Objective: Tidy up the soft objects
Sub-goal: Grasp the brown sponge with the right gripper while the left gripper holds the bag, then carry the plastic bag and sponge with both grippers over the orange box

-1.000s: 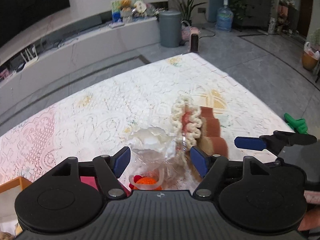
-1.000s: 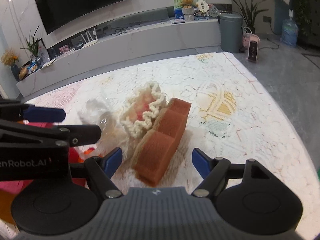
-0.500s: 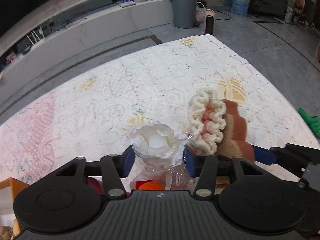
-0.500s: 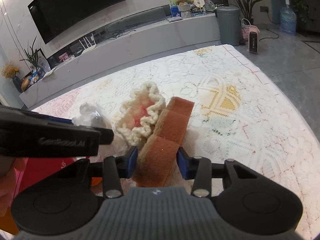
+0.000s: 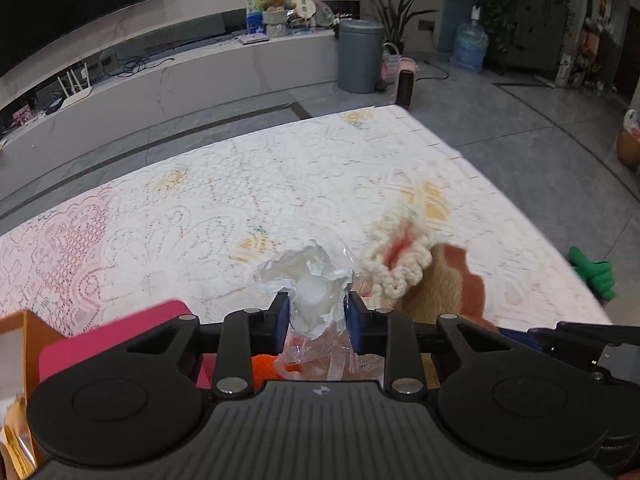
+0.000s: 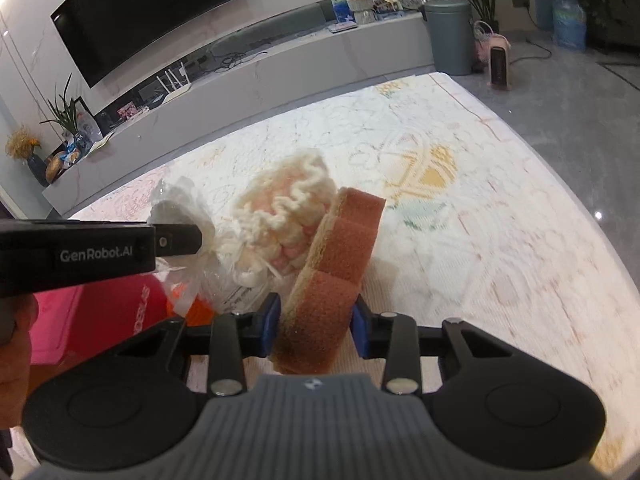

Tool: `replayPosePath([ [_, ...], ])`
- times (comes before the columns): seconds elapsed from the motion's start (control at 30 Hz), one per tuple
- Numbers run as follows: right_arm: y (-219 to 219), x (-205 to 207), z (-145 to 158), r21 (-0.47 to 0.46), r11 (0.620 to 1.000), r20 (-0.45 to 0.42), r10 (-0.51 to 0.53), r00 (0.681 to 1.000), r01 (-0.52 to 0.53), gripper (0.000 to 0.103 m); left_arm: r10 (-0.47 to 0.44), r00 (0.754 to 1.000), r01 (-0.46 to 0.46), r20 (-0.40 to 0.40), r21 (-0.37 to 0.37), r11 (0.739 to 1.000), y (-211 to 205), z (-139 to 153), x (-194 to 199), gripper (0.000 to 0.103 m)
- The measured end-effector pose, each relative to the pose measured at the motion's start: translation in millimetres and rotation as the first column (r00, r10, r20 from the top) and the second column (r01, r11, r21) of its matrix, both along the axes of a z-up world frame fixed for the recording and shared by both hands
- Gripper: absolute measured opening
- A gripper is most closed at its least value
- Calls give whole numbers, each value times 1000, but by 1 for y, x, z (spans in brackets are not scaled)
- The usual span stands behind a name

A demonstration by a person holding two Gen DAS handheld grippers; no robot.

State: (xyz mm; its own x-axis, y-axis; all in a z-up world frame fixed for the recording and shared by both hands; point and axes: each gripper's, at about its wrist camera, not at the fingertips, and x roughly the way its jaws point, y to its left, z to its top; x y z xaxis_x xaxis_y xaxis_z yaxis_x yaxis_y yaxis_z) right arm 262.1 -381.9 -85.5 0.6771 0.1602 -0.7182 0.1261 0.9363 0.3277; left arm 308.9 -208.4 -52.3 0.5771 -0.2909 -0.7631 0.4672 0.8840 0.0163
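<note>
Left gripper (image 5: 314,316): blue pads pinched on a white wad (image 5: 310,292) wrapped in clear plastic; the wad bulges out above the pads. Clear bag (image 5: 316,354) hangs below the grip, something orange (image 5: 266,364) under it. At 2 o'clock from the pads, a cream crochet piece (image 5: 394,260) with a pink centre, blurred. Just right of that, at 3 o'clock, the brown sponge (image 5: 456,292). Pink box (image 5: 116,340) at 9 o'clock, low; an orange box edge (image 5: 24,332) beyond it. Lace cloth (image 5: 240,200) covers the table from 10 to 2 o'clock. Green object (image 5: 592,272) on the floor, far right.

Right gripper (image 6: 314,324): narrow, pads clamped on the sponge's (image 6: 336,264) lower end; sponge stands on edge, tilted, top reaching toward 12 o'clock. Crochet piece (image 6: 288,212) leans against its left face at 11 o'clock. Further left, at 10 o'clock, the wad (image 6: 180,204) sits in the left gripper's (image 6: 176,236) tip. Pink box (image 6: 96,312) at 9 o'clock. Cloth (image 6: 460,220) spreads from 12 to 3 o'clock.
</note>
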Motion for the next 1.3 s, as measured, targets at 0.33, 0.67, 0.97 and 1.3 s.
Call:
replayPosePath([
  [0.33, -1, -63, 16, 34, 998, -42, -48, 998, 49, 34, -37, 999, 37, 36, -12, 999, 4, 12, -55, 32],
  [0.67, 0, -106, 39, 21, 999, -21, -40, 999, 41, 32, -15, 998, 20, 68, -82, 996, 34, 25, -107, 32],
  [0.97, 29, -137, 64, -10, 1000, 35, 26, 999, -25, 32, 62, 989, -46, 130, -126, 991, 73, 43, -147, 32],
  [1.3, 81, -156, 90, -44, 989, 96, 142, 985, -139, 32, 142, 970, -106, 197, -186, 977, 115, 61, -172, 32],
])
